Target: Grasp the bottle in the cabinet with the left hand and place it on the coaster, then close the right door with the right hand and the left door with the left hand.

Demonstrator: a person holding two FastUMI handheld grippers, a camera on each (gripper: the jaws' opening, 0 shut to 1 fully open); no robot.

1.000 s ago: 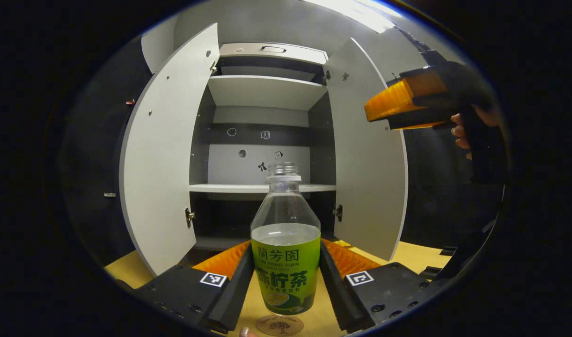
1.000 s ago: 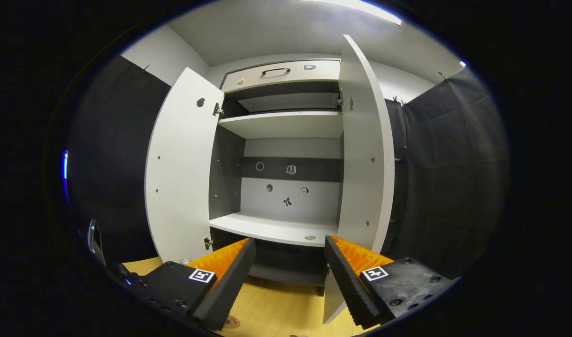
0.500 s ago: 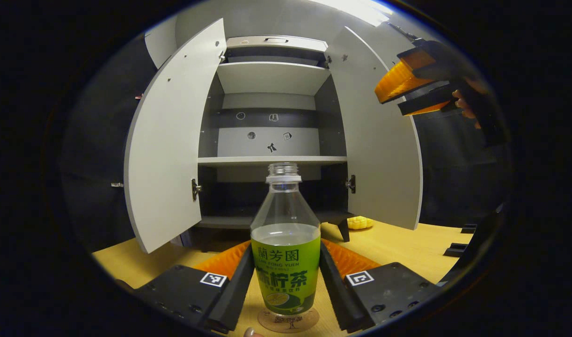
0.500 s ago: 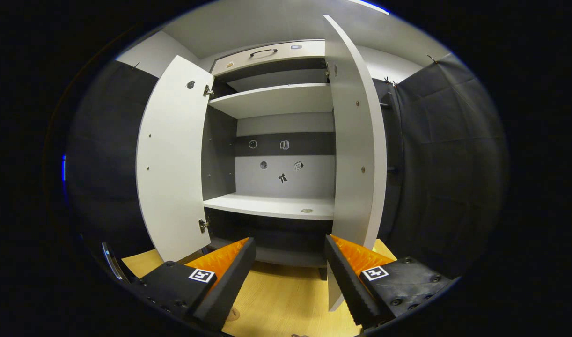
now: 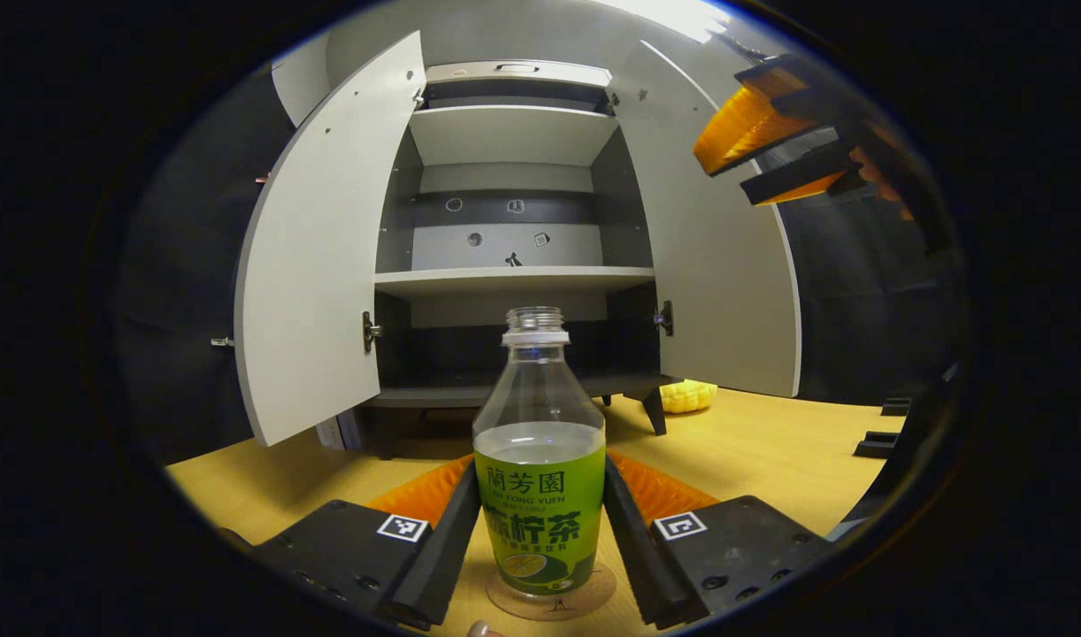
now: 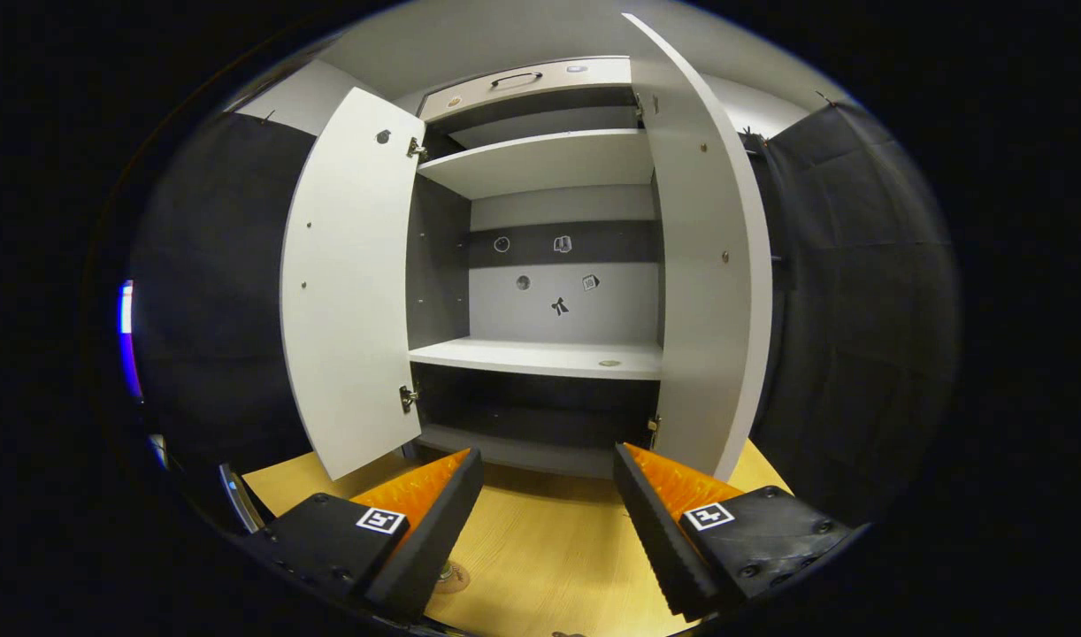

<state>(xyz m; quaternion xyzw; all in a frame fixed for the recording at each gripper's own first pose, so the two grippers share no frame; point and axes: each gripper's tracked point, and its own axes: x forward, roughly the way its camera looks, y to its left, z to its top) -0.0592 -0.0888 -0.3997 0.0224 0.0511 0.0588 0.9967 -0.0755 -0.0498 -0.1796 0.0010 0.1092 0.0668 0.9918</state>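
A clear bottle (image 5: 540, 495) with a green label and no cap stands upright between the fingers of my left gripper (image 5: 540, 469), which is shut on its label. Its base meets the round coaster (image 5: 551, 599) on the wooden table; I cannot tell if its weight rests there. Behind it the cabinet (image 5: 514, 279) stands with the left door (image 5: 315, 265) and right door (image 5: 726, 274) swung open. In the left gripper view my right gripper (image 5: 757, 164) hangs high beside the right door. In its own view my right gripper (image 6: 545, 522) is open and empty, facing the right door (image 6: 709, 265).
The cabinet's shelves (image 6: 540, 356) are bare apart from a small disc. A yellow object (image 5: 687, 395) lies on the table (image 5: 770, 451) by the cabinet's right foot. Black brackets (image 5: 881, 438) sit at the table's right. Black cloth walls (image 6: 859, 310) flank the cabinet.
My left gripper has lowered the bottle onto the coaster and drawn back from the cabinet. My right gripper has stayed open and shifted slightly in front of the right door.
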